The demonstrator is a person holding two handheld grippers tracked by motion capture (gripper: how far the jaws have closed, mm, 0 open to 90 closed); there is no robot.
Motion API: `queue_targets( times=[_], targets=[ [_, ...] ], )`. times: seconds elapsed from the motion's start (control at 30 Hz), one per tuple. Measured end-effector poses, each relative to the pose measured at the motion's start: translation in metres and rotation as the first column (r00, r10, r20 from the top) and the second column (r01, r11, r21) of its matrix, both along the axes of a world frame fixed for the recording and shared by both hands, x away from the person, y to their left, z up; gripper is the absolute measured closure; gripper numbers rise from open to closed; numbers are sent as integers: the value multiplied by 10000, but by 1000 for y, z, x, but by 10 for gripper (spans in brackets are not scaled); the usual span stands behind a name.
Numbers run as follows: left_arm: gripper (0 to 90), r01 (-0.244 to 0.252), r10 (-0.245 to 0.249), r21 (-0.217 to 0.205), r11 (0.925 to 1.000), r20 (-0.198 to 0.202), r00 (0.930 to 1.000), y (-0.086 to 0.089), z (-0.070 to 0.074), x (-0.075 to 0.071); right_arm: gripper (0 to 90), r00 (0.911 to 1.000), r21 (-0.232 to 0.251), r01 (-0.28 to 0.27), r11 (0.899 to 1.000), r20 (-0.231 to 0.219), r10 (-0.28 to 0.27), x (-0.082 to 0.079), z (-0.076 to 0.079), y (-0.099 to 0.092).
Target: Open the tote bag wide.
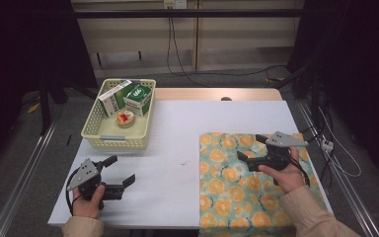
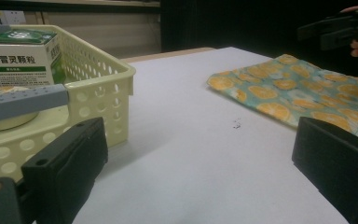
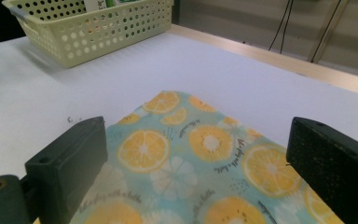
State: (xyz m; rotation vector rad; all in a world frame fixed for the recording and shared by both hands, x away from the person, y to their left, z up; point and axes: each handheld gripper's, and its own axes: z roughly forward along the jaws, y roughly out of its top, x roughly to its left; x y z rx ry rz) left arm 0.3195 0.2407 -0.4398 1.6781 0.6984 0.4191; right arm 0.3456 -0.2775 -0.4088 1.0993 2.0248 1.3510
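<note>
A teal cloth with an orange-slice print (image 1: 246,182) (image 2: 303,91) (image 3: 191,158) lies flat on the right half of the white table. My right gripper (image 1: 250,147) (image 3: 196,172) hovers over the cloth's upper part, jaws open, nothing between them. At the table's front left, my left gripper (image 1: 120,171) (image 2: 200,168) stands open and empty, pointing across the table toward the cloth. A pale yellow perforated basket (image 1: 101,131) (image 2: 98,88) (image 3: 93,28) at the back left holds two green-and-white boxes (image 1: 127,96) (image 2: 16,63) and a small round tin (image 1: 125,119).
The white table surface (image 1: 172,143) lies between basket and cloth, with a small dark speck (image 1: 183,162) on it. A wooden strip (image 1: 217,94) borders the far edge. Cables (image 1: 335,148) hang off the right side.
</note>
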Motion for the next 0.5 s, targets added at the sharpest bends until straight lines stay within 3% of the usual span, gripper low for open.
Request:
queue_targets(
  times=[0.1, 0.3, 0.4, 0.5],
  targets=[
    [31, 11, -11, 101, 9999, -2, 10000, 0, 0, 0, 72, 9996, -432, -54, 9991, -296, 41, 19, -1, 3],
    [30, 24, -24, 31, 10000, -28, 10000, -1, 0, 0, 140, 9939, -597, -648, 9961, -933, 591, 51, -12, 11],
    [31, 39, -39, 15, 10000, -37, 10000, -1, -1, 1, 174, 9909, -593, -696, 9958, -1197, 621, 63, -18, 18],
    [31, 42, -42, 38, 10000, -12, 10000, -2, -1, 0, 184, 9878, -1069, -860, 9905, -1390, 708, 76, -24, 26]
  ],
)
